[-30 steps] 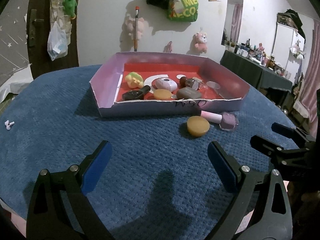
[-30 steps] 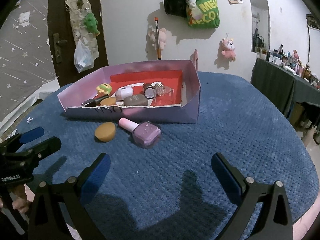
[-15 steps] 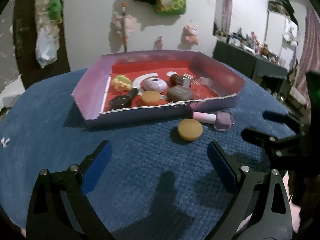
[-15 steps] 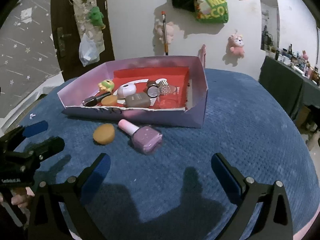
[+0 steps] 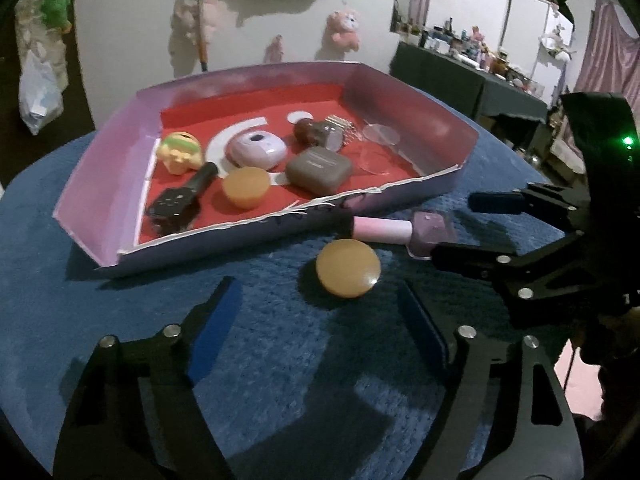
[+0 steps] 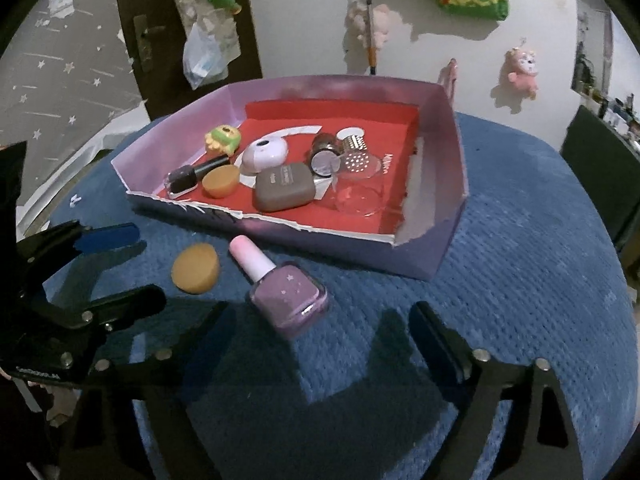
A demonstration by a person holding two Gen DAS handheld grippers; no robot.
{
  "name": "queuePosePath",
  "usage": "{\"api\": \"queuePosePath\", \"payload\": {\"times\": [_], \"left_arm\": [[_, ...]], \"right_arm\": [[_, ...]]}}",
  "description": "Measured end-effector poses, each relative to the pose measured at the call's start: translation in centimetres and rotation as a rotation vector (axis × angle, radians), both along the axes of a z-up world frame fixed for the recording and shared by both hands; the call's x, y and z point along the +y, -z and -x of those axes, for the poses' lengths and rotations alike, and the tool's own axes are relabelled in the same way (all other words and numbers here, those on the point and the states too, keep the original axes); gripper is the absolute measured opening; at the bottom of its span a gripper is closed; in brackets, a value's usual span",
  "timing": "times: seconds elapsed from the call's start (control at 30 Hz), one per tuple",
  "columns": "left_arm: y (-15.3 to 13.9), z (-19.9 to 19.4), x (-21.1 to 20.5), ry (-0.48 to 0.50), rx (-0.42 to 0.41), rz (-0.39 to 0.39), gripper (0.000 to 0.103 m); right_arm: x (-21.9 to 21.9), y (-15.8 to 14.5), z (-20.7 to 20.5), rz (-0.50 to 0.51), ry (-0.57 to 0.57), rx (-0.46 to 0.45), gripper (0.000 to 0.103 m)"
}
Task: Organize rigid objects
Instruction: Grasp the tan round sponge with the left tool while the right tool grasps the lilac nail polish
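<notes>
An orange round puff (image 5: 347, 268) (image 6: 196, 268) and a purple nail polish bottle (image 5: 404, 231) (image 6: 286, 294) with a pink cap lie on the blue cloth, in front of a purple box (image 5: 104, 168) (image 6: 452, 128) with a red floor. My left gripper (image 5: 316, 296) (image 6: 140, 268) has its jaws closing, with the puff just ahead of its tips and untouched. My right gripper (image 6: 320, 312) (image 5: 460, 226) is also closing. The bottle's base end lies between its tips, and the pads are clear of it.
Inside the box lie a yellow-green toy (image 5: 180, 152), a lilac round case (image 5: 256, 150), a black polish bottle (image 5: 180, 200), a second orange puff (image 5: 245, 187), a brown case (image 5: 318, 170) and clear lids (image 5: 376, 148). A small white item (image 6: 75, 199) lies near the table's left edge.
Both grippers have moved closer to the puff and the bottle, which now look larger and nearer. Both pairs of jaws stand narrower than before.
</notes>
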State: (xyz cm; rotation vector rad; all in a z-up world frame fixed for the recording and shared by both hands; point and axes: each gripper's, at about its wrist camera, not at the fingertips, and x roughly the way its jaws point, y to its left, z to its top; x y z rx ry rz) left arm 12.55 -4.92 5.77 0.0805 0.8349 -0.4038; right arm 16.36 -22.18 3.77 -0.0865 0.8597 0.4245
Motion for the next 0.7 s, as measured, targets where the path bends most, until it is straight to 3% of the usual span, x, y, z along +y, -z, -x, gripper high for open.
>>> {"api": "queuePosePath", "payload": {"times": [0.07,0.2,0.3,0.37,0.43,0.57,0.7], "left_arm": [[0.2,-0.3,-0.3,0.021,0.012,-0.002,0.062],[0.6,-1.1,-1.2,0.058,0.032,-0.01,0.056],[0.6,-1.4,-1.7,0.078,0.035,-0.016,0.054],[0.9,-1.5,-1.9,0.09,0.042,-0.021,0.045],[1.2,-1.9,-2.1,0.098,0.06,-0.025,0.04],[1.2,-2.0,-2.0,0.099,0.053,-0.014,0.036],[1.0,-1.7,-1.4,0.079,0.05,0.005,0.036]], "right_arm": [[0.1,0.1,-0.4,-0.003,-0.021,0.011,0.087],[0.5,0.4,-1.0,0.004,-0.062,0.021,0.077],[0.9,0.6,-1.4,0.016,-0.089,0.029,0.076],[1.2,0.8,-1.5,0.03,-0.105,0.024,0.074],[1.6,0.9,-1.4,0.051,-0.119,0.008,0.063],[2.0,0.8,-1.4,0.039,-0.159,0.006,0.046],[2.1,0.7,-0.8,0.036,-0.16,-0.012,0.046]]}}
